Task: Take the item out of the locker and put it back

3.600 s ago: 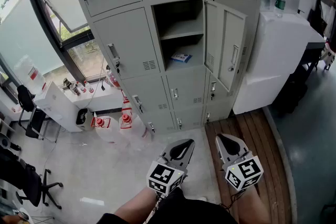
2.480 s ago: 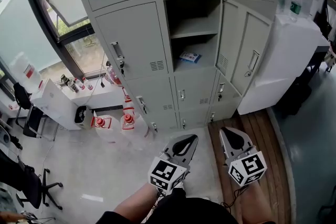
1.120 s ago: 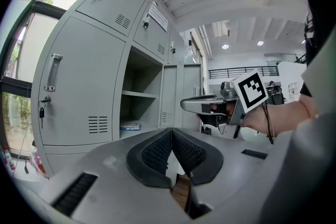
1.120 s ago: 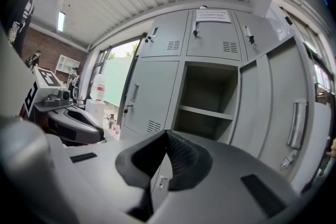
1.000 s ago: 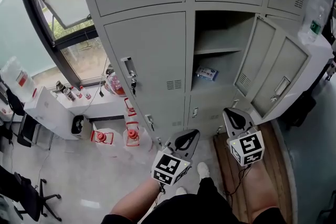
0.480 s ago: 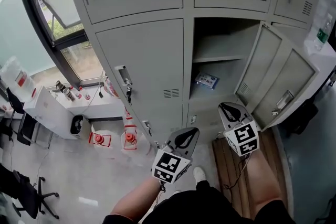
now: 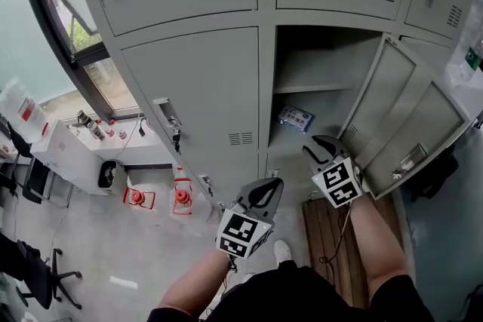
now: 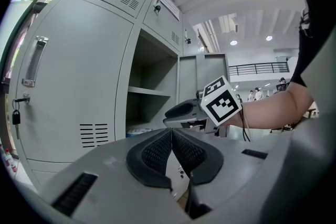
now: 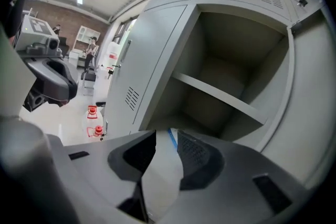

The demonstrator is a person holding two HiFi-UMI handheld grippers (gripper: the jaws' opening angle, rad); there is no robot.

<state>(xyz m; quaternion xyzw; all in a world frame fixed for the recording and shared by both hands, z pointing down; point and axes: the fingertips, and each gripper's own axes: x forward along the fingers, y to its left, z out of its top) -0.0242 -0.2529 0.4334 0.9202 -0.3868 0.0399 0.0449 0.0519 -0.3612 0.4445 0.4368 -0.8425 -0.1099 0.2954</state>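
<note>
Blue-white packet (image 7: 296, 118) lies flat on the lower floor of the open locker (image 7: 317, 60), long axis crosswise, just ahead of the right gripper (image 7: 315, 149), whose empty jaws have just been opening; left gripper (image 7: 266, 191), jaws together, hangs farther back.

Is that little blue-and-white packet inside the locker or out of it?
Inside. The packet lies flat on the floor of the open compartment, beneath the shelf.
</note>
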